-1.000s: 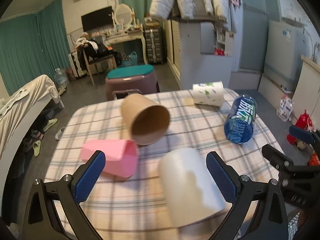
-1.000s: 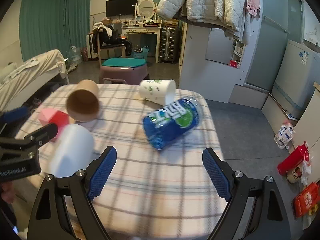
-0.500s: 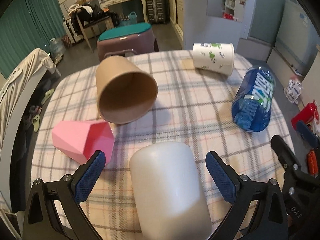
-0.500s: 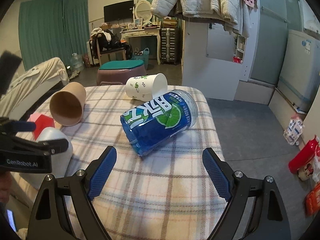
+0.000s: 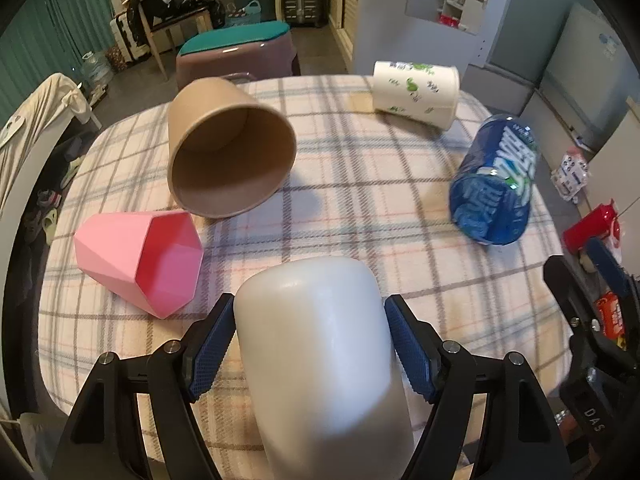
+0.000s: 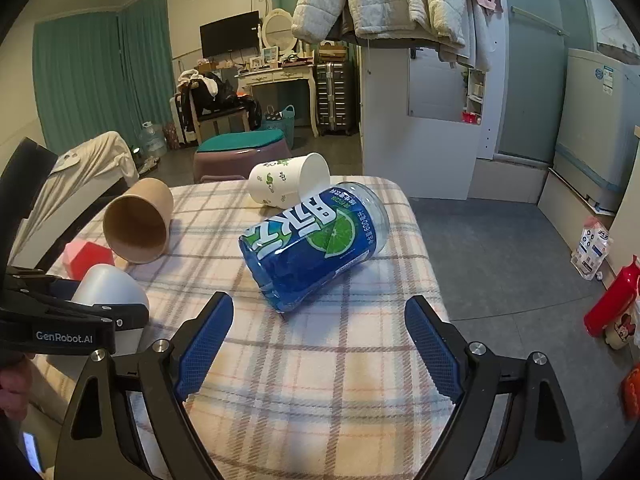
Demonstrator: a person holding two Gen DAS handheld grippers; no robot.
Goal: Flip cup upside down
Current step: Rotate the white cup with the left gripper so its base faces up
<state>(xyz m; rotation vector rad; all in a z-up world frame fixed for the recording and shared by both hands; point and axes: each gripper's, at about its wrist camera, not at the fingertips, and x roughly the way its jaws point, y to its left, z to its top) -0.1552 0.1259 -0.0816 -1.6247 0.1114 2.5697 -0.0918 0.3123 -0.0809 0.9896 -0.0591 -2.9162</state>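
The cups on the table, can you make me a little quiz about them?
1. True or false: the brown paper cup stands upright.
2. Which cup sits between the left gripper's pads? A) pink cup B) white cup C) leaf-print cup
3. Fill in: the right gripper is open and points at the ___ cup.

Key: 1. False, it lies on its side. 2. B. 3. blue.
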